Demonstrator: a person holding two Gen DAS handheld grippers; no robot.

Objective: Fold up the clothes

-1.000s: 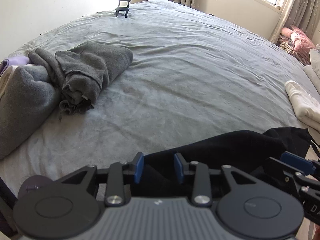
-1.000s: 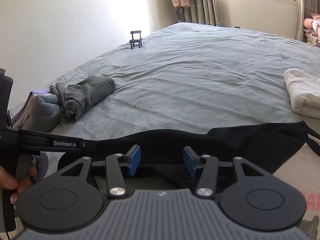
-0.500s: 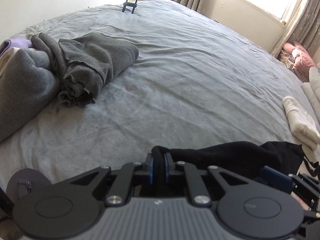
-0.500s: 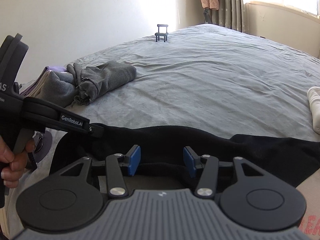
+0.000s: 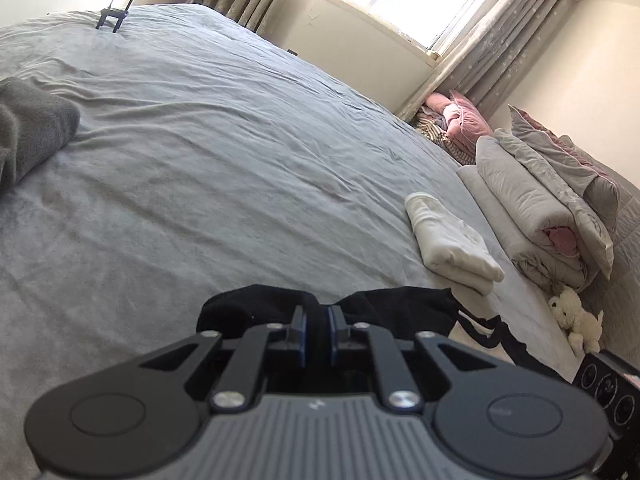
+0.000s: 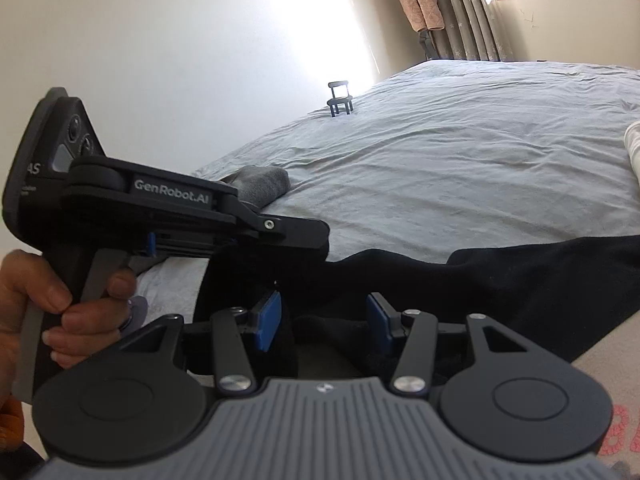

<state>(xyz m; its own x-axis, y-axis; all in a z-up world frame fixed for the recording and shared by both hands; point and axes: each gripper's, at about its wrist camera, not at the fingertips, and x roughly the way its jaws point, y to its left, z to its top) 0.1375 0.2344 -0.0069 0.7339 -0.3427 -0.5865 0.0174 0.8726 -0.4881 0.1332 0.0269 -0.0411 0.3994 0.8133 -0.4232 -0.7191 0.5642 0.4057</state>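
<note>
2 claws work the near edge of the bed (image 5: 240, 168), where a black garment (image 6: 520, 280) lies stretched along that edge. Our left claw (image 5: 317, 330) is pressed nearly together, pinching a bunched fold of the black cloth between its blue pads; the fabric humps up on both sides of the pinch, which suggests we hold it by an end or corner so it can be lifted and carried over. Our right claw (image 6: 324, 318) stands spread about halfway, its blue pads on either side of the dark cloth but not pressing it, so it grips nothing yet. We judge it is lined up to take a 2nd hold farther along the same edge, since a fold needs 2 anchor points to keep the cloth flat.

In the right wrist view a hand (image 6: 60, 312) squeezes the trigger of the left tool, which fits the firm pinch. A folded white garment (image 5: 448, 240) sits well apart toward the bedding stack (image 5: 540, 200), likely finished, and a crumpled grey garment (image 5: 32, 132) waits on the far side.
</note>
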